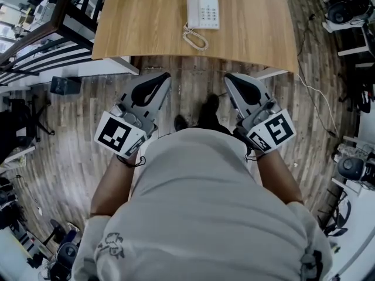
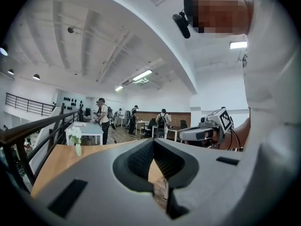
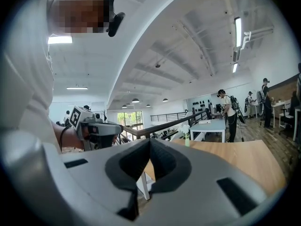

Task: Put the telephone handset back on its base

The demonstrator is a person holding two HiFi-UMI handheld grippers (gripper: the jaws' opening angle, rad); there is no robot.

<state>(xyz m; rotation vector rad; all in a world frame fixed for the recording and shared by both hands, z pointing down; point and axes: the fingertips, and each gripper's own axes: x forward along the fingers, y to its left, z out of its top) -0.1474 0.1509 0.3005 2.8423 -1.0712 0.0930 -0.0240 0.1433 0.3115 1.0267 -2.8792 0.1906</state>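
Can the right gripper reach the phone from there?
Probably not yet. The right gripper hangs shut near the person's body, short of the table, and the telephone sits far across it. Nothing blocks the path, though.

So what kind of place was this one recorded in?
Probably an open-plan office or lab: a wooden table carrying a white desk telephone, a dark railing alongside, and people standing around white tables in the hall beyond.
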